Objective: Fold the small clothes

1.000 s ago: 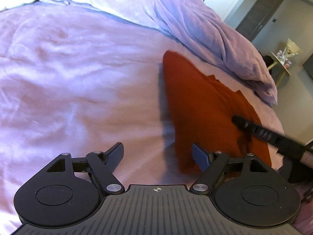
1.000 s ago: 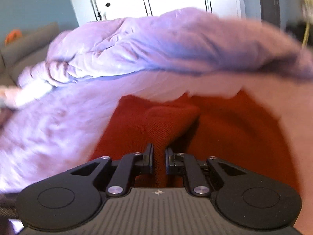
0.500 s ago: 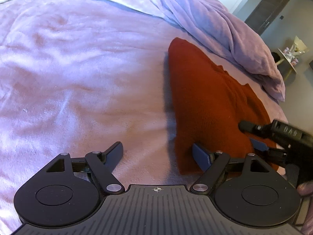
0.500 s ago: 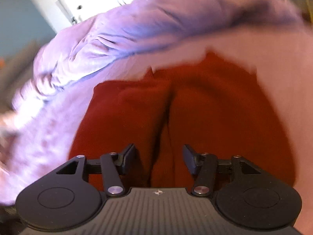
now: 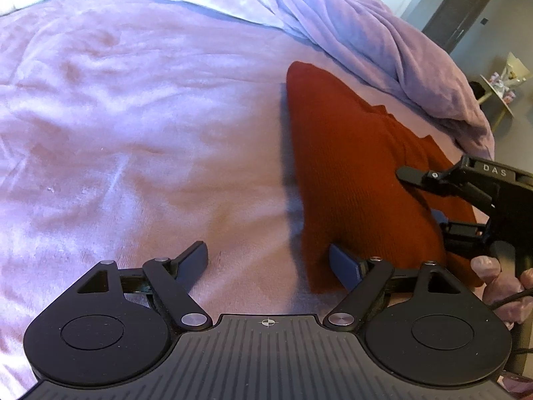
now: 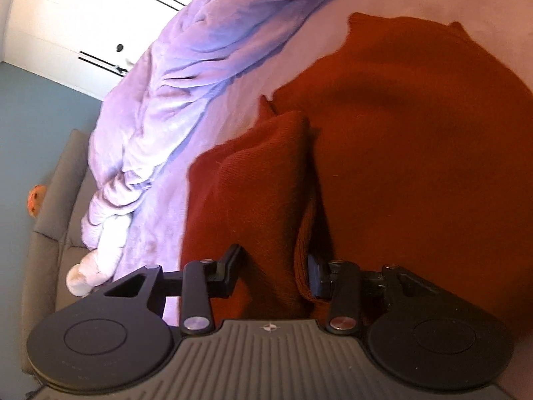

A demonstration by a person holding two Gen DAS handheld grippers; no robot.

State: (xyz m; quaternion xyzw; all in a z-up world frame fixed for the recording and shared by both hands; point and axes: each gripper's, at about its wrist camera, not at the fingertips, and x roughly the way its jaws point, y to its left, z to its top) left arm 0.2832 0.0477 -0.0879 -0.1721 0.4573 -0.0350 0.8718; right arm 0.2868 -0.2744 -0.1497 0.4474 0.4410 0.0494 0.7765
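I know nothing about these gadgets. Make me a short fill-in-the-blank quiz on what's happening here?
1. The garment lying on the bed is coloured ____.
2. The left gripper has its jaws ____.
3. The right gripper holds ____ between its fingers; it is open.
4. The bunched lilac duvet lies ____ the garment.

Missing words: red; open; nothing; beside

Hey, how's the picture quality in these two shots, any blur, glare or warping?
Left wrist view: fairly sharp; the rust-red knitted garment casts a dark shadow on the lilac plush bedspread; fisheye curves the bed's edges. Right wrist view: tilted and softer; the white wardrobe doors are blown out.
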